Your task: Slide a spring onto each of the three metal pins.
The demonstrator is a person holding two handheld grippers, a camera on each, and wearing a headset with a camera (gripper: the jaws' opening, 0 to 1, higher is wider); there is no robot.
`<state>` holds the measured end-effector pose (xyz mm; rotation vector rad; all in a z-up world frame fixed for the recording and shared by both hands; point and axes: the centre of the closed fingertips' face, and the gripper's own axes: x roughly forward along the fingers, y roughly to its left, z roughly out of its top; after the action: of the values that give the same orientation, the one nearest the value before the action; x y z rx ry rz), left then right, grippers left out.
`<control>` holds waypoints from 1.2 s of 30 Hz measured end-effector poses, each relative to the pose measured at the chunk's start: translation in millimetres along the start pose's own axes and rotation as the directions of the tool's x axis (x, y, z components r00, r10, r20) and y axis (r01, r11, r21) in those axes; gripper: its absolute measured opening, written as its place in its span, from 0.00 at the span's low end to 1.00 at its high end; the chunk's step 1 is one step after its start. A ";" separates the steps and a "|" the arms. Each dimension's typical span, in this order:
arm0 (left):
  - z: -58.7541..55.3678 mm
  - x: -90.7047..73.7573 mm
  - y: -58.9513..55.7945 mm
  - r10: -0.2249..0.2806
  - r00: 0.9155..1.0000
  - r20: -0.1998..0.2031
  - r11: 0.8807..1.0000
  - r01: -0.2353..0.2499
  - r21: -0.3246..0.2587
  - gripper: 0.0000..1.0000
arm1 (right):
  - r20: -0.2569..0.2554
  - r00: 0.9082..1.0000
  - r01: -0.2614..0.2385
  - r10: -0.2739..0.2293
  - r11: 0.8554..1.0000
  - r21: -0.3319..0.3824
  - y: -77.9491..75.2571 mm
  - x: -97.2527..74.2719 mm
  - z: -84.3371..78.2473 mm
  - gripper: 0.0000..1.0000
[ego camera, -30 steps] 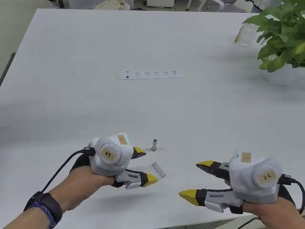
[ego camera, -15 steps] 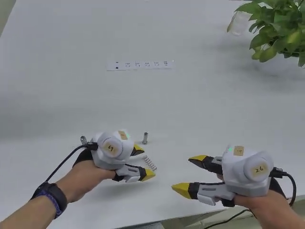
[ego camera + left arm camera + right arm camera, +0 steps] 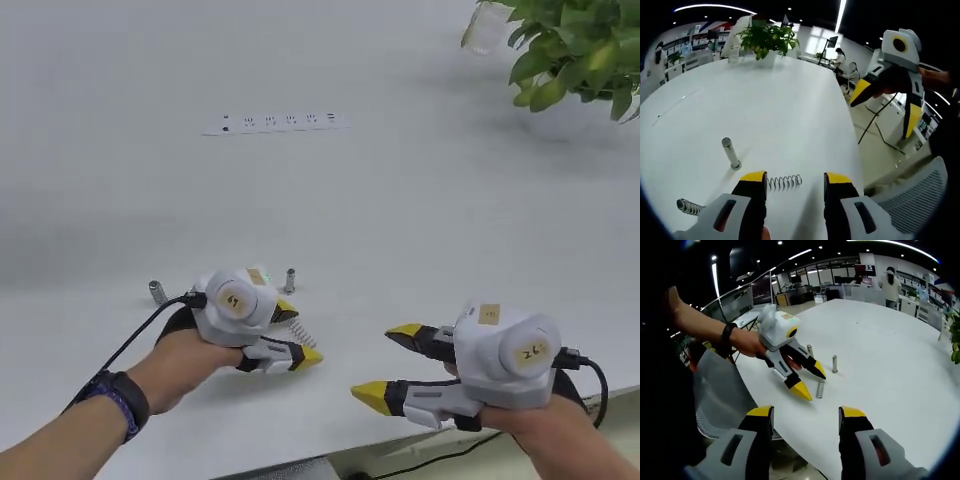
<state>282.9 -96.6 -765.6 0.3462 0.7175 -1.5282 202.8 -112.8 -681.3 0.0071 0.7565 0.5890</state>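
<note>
The left gripper (image 3: 300,335) sits low over the table (image 3: 420,220), jaws spread and released, straddling a loose spring (image 3: 303,335) that lies flat on its side. In the left gripper view the spring (image 3: 784,182) lies just ahead of the tips and nearly along the line from one tip to the other; whether a tip touches it cannot be told. The straddle reads as a line-up for a pinch, but closing as posed would press the coil end to end, so it may buckle or pop out, and a turn of the wrist to take it across its sides looks safer. A bare pin (image 3: 290,280) stands upright just beyond, the likely target; because it stands vertical, the spring must be tipped on end before it drops over the top. A second pin (image 3: 157,292), behind the left gripper, appears to wear coils already. The right gripper (image 3: 385,362) hovers well apart near the table edge, jaws open and empty, aimed at the work, probably held clear to give room
</note>
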 end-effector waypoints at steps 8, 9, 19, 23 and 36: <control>-5.9 4.4 2.2 -0.014 0.999 -0.033 0.999 0.015 0.035 0.39 | 0.002 1.000 0.001 -0.001 1.000 0.010 1.8 0.1 -2.5 0.49; -6.6 4.7 2.5 -0.015 0.999 -0.038 0.999 0.017 0.039 0.39 | 0.002 1.000 0.001 -0.001 1.000 0.010 1.8 0.2 -2.7 0.49; -19.6 0.3 5.2 -0.015 0.994 -0.110 0.991 0.029 0.127 0.38 | 0.001 1.000 0.005 -0.005 1.000 0.009 2.6 0.7 -4.7 0.48; -23.5 0.6 3.5 -0.019 0.992 -0.128 0.986 0.040 0.160 0.36 | 0.002 1.000 0.005 -0.005 1.000 0.008 2.9 0.6 -4.6 0.48; -23.5 7.0 0.6 -0.026 0.989 -0.148 0.970 0.061 0.234 0.35 | 0.000 1.000 0.011 -0.011 1.000 0.009 3.8 -0.8 -5.9 0.46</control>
<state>277.9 -87.4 -787.8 0.6297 0.6580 -1.6475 196.5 -111.2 -684.3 0.0109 0.7584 0.5747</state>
